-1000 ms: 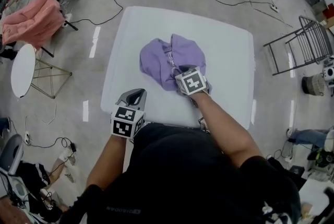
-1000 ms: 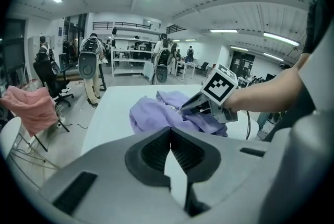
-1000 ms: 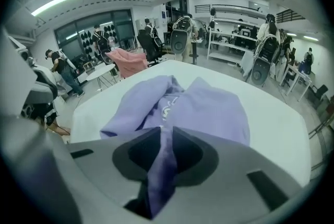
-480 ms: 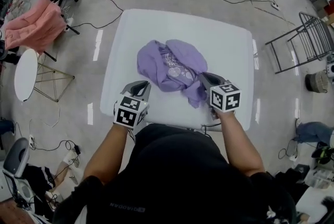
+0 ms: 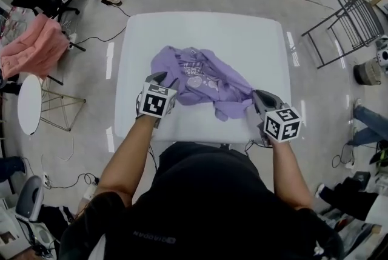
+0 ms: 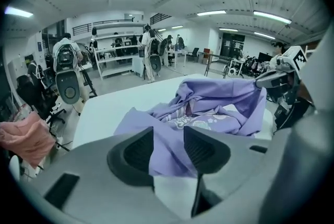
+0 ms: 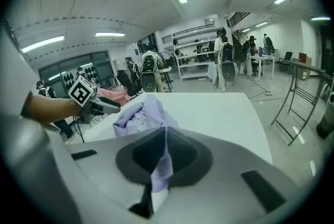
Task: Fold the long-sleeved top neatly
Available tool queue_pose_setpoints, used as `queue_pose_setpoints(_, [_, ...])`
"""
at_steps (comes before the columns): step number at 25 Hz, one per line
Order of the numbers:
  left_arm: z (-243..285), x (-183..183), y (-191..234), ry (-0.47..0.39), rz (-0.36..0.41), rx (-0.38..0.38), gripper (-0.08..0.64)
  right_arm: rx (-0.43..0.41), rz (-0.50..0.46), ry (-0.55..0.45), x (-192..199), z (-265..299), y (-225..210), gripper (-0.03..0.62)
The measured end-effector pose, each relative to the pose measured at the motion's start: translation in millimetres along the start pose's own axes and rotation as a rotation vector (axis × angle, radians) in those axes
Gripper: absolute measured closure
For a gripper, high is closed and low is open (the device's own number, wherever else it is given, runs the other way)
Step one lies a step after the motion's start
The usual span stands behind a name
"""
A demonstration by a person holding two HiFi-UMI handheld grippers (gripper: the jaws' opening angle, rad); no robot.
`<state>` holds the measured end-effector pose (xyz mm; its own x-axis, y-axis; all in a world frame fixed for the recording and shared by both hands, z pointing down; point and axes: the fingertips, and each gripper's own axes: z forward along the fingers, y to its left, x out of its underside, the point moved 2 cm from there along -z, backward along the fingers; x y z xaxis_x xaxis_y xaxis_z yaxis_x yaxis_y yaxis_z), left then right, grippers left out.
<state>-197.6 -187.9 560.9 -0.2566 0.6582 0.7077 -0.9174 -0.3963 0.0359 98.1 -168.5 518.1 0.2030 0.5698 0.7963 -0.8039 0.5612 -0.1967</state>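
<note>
The purple long-sleeved top lies crumpled on the white table. My left gripper is at the top's left edge. Its jaws have just been opening and stand apart, with purple cloth lying loose between the pads. My right gripper hangs by the table's near right corner. It closed a moment ago and is shut on a fold of the top, which runs down between its jaws. That fold stretches from the heap to the right gripper.
A pink garment is draped over a chair at the left, beside a round white side table. A metal rack stands at the right. Cables cross the floor beyond the table. People and equipment fill the room behind.
My right gripper went from the middle of the top to the table's near right corner and drew cloth with it. My left gripper moved from the table's edge onto the top's left side. The top spread wider.
</note>
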Motion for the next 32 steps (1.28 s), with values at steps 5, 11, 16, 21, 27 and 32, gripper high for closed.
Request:
queue_pose_setpoints(5, [43.0, 18.1, -7.6, 0.153, -0.011, -0.012, 0.387, 0.048, -0.008, -0.012, 0.3, -22.5, -15.3, 0.577])
queue_pose_setpoints(11, [36.0, 51.2, -0.8, 0.211, -0.001, -0.052, 0.549, 0.107, 0.011, -0.001, 14.4, -47.1, -42.9, 0.577])
queue_pose_setpoints(16, [-7.5, 61.7, 19.2, 0.177, -0.047, -0.045, 0.551, 0.155, -0.007, 0.049, 23.9, -62.7, -72.9, 0.577])
queue_pose_setpoints(21, [-66.4, 80.3, 49.2, 0.206, 0.0, -0.148, 0.551, 0.241, -0.048, 0.1, 23.0, -83.7, -114.3, 0.577])
queue_pose_setpoints(27, [-110.1, 102.6, 96.5, 0.261, 0.025, -0.285, 0.551, 0.353, -0.087, 0.247, 37.5, -94.2, -157.3, 0.577])
queue_pose_setpoints(32, [-91.6, 124.8, 118.7, 0.333, 0.03, -0.298, 0.549, 0.283, -0.092, 0.485, 98.0, -69.4, -156.7, 0.574])
